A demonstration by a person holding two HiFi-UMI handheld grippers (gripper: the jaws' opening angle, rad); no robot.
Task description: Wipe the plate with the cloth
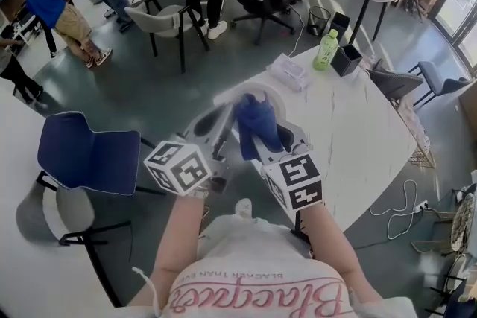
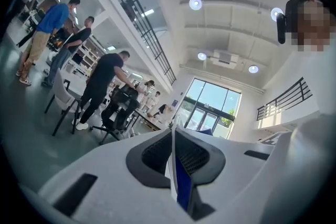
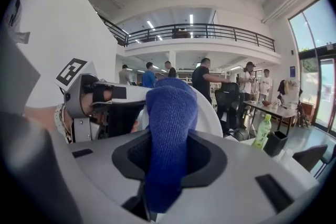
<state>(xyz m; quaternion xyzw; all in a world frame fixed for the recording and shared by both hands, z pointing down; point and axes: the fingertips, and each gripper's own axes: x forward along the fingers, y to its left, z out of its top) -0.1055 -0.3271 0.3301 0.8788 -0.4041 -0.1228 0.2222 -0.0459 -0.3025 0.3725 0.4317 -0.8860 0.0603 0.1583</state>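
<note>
The left gripper [image 1: 221, 118] is clenched on the rim of the plate [image 1: 270, 94]. In the left gripper view its jaws stand almost together, with the plate's thin white edge upright between them. The right gripper [image 1: 258, 135] grasps the cloth [image 1: 256, 123], a blue bunch that fills the gap between its jaws and bulges out past their tips. The plate is held on edge in the air before the person's chest, over the near left edge of the table [image 1: 358, 134]. The cloth is at the plate's right face, though no view shows surely whether the two touch. Both grippers point away from the person and lean in toward each other, their marker cubes side by side and close. The left forearm [image 1: 177, 234] and right forearm [image 1: 328, 238] reach up from the bottom of the head view, bent in at the wrists. On the table's far side lie a packet [image 1: 289, 71], a green bottle [image 1: 326, 50] and a black box [image 1: 346, 59]. A blue chair [image 1: 91, 153] stands on the floor to the left. Far off, people [image 1: 52, 7] stand among grey and black chairs.
</note>
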